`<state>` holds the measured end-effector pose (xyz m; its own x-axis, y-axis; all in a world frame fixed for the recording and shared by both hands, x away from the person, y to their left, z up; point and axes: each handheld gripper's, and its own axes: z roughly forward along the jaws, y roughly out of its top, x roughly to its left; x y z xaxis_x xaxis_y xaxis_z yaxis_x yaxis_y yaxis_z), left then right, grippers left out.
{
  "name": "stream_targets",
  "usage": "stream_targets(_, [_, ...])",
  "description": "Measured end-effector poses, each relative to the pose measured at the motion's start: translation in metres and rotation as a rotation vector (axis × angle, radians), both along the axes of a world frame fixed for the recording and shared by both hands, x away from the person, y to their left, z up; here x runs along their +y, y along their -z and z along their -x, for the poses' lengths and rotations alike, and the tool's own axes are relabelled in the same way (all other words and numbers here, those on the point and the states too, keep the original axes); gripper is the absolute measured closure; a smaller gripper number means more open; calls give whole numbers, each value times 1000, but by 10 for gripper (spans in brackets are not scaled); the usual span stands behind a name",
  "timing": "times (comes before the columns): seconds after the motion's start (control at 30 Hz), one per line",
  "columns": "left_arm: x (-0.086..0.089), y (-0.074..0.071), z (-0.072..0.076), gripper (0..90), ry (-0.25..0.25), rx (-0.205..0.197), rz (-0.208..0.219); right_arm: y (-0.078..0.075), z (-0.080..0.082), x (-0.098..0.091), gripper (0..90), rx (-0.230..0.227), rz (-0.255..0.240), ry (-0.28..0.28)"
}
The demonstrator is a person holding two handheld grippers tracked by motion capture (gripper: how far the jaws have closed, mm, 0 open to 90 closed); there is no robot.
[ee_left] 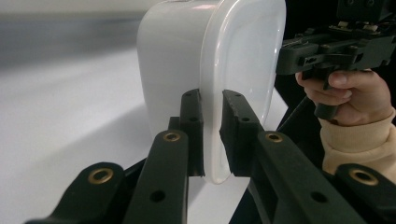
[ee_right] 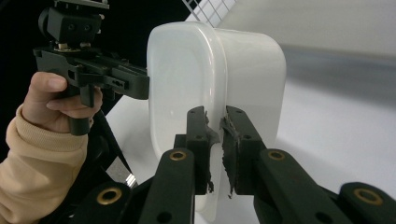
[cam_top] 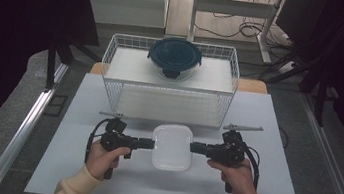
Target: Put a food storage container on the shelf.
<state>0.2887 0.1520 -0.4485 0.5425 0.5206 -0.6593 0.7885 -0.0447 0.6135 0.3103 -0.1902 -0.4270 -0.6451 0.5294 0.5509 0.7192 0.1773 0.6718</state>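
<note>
1. White plastic box (cam_top: 172, 147) sat between the two hands above the near middle of the white bench (cam_top: 75, 165), in front of the wire basket (cam_top: 114, 64). Whether it rested on the bench or hung clear of it could not be told from the high view.
2. Left tongs (cam_top: 151, 144) were clenched on the box's left rim; the left gripper view showed the thin lip of the rim pinched between both pads (ee_left: 192, 126).
3. Right tongs (cam_top: 192, 147) were clenched on the opposite rim. In the right gripper view the pads (ee_right: 236, 140) looked frayed, their lining torn at the edges, yet they pressed on the lip.
4. Handling, by judgement: the box looked light, thin-walled and probably empty, its walls milky and slightly see-through. Smooth, glossy plastic, so likely slippery under worn pads.
5. Stiffness: the rim was the firmest part; the flat walls would probably flex if squeezed. Not fragile, though a hard pinch might deform the lip.
6. Best hold, as judged: opposite rims at mid-length, as here, keeping both sides level so the box did not pivot or slide out.
7. A dark-lidded glass bowl (cam_top: 174, 57) stood on the basket's upper shelf, well apart from the box.
</note>
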Motion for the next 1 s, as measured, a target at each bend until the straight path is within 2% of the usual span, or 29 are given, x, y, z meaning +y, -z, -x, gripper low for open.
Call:
stream_targets(0.27, [3, -29, -10, 794, -2, -54, 1, -30, -9, 3, 805, -63, 3, -7])
stream_targets(0.47, [6, -46, -16, 794, -6, -76, 5, -47, -15, 6, 805, -95, -4, -7])
stream_targets(0.63, [6, -59, -21, 794, -7, -100, 7, -59, -19, 6, 805, -113, -15, 0])
stream_targets(0.83, [7, -74, -29, 794, 2, -109, 14, -77, -27, 6, 804, -130, 2, -4])
stream_targets(1.0, [7, -90, -33, 794, 3, -138, 9, -92, -30, 7, 804, -153, 1, -2])
